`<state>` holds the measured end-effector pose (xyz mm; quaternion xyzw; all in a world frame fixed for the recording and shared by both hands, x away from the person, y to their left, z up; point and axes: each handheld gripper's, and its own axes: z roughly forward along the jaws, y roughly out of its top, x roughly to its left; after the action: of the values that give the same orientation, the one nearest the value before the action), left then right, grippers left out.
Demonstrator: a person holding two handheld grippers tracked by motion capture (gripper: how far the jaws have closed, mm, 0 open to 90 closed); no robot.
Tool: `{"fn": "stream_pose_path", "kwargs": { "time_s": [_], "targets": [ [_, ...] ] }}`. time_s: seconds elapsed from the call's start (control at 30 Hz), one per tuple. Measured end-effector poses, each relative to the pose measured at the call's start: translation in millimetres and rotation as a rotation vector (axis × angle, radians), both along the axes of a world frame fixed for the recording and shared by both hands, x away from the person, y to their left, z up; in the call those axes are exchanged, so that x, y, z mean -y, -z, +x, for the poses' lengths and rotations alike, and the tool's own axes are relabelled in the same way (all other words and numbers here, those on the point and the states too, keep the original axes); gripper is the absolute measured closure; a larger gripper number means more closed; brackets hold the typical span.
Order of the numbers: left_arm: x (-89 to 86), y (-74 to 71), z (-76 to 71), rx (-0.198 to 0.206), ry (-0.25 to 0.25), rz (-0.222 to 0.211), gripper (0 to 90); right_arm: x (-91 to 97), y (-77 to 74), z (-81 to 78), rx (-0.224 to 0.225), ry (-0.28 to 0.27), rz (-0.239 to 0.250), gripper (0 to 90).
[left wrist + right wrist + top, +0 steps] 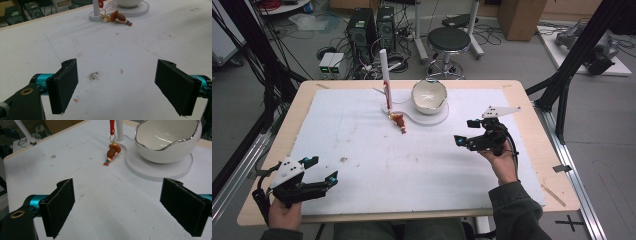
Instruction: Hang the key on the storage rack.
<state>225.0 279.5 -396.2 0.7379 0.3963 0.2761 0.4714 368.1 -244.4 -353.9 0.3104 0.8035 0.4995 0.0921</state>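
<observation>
Both sets of fingers are spread, holding nothing. I'd steer my right gripper (473, 132) toward eleven o'clock, pinching the small brown figurine keychain (399, 121) squarely across its body.

High view looks down; both gripper views, low, share the bowl (167, 141).

Dark grey-green sleeve (514, 210), black left gripper (323, 170) with teal joints, white dotted plate, right gripper (467, 132) under grey three-cornered plate, black cables
</observation>
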Motion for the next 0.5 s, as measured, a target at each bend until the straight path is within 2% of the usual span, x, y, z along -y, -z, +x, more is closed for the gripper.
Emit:
{"fn": "stream_pose_path", "kwargs": {
  "time_s": [0.23,0.5],
  "targets": [
    [-0.4,0.0,0.3,-0.003,0.0,0.002,19.2,8.0,8.2,-4.7,-0.022,0.016,-0.007,11.5],
    [-0.1,0.2,0.2,-0.003,-0.001,0.002,19.3,17.1,13.6,-10.9,-0.024,0.028,0.001,11.4]
  ]
}}
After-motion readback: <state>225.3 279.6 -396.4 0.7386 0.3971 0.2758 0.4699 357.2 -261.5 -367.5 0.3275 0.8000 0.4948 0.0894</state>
